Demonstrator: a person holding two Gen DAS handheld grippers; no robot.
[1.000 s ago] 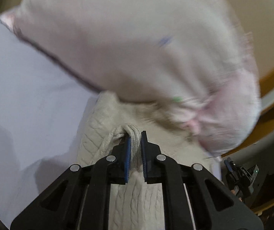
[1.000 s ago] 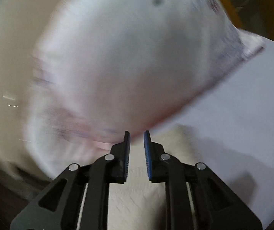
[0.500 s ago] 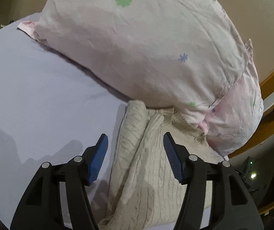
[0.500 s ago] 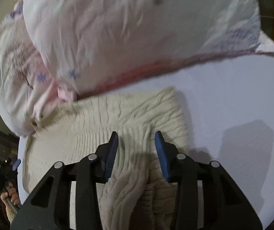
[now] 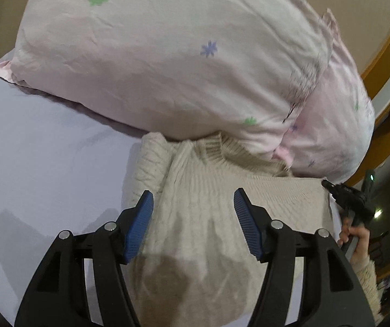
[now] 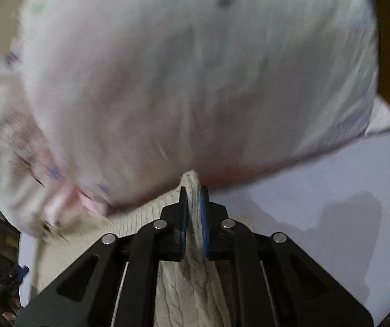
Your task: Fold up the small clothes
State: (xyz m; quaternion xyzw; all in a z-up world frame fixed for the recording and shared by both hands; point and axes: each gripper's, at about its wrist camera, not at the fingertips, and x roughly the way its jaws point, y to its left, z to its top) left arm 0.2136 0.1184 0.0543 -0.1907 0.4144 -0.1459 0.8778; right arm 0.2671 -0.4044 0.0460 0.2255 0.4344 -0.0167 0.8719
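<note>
A cream cable-knit sweater point(image 5: 208, 218) lies on the lavender bed sheet point(image 5: 45, 163), its ribbed collar tucked against a pink pillow. My left gripper point(image 5: 193, 215) is open, its blue pads spread just above the sweater's upper part, holding nothing. My right gripper point(image 6: 193, 209) is shut on a fold of the sweater point(image 6: 192, 245), with a tip of knit sticking out beyond the pads right at the pillow's lower edge. The right wrist view is motion-blurred.
A large pink pillow with small flower prints point(image 5: 181, 62) fills the back of both views point(image 6: 195, 81). A wooden bed frame point(image 5: 385, 62) runs at the right. The person's other hand on a gripper handle point(image 5: 358, 231) shows at the left wrist view's right edge.
My left gripper let go of the sweater fold one second ago, opened wide and stayed open. My right gripper opened over the sweater, then closed on a fold of it and moved toward the pillow.
</note>
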